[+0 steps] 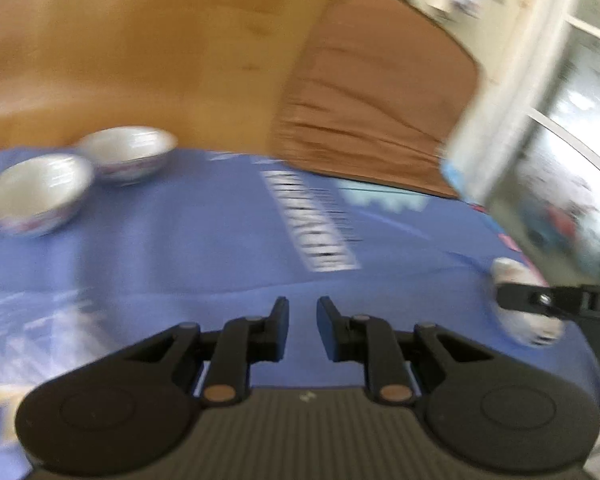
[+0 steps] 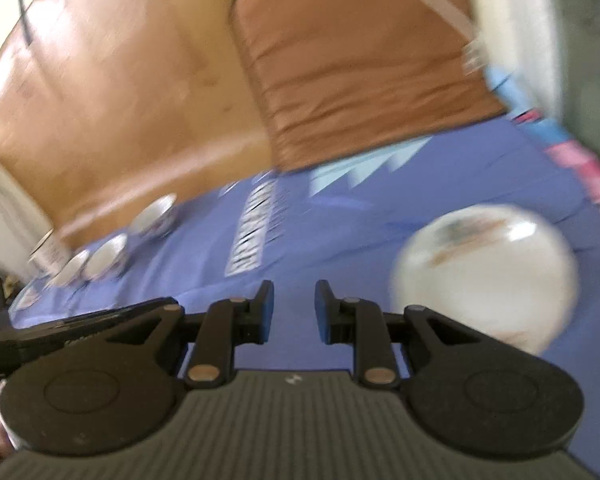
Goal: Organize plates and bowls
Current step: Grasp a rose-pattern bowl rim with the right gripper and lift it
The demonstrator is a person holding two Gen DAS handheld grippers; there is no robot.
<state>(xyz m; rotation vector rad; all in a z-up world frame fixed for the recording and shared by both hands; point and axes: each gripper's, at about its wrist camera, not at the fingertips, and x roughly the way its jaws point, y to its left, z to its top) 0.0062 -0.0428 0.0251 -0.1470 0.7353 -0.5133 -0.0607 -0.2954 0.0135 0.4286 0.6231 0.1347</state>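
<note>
Blue cloth (image 2: 340,240) covers the counter, a white plate (image 2: 488,276) near its right edge and bowls (image 1: 40,196) at far left, while both grippers' fingers (image 1: 278,328) hover spread and empty, apparently approaching a first pickup.

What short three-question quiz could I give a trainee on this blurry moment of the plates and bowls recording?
1. True or false: the left hand-held gripper holds a bowl.
2. Multiple choice: in the right wrist view, the white plate lies (a) between the fingers, (b) right of the right hand-held gripper on the blue cloth, (c) on the brown cushion.
3. Fill in: in the left wrist view, the near bowl and the far bowl sit to the ____ of the gripper.

Key: 1 false, the fingers are apart and empty; 2 b; 3 left.
</note>
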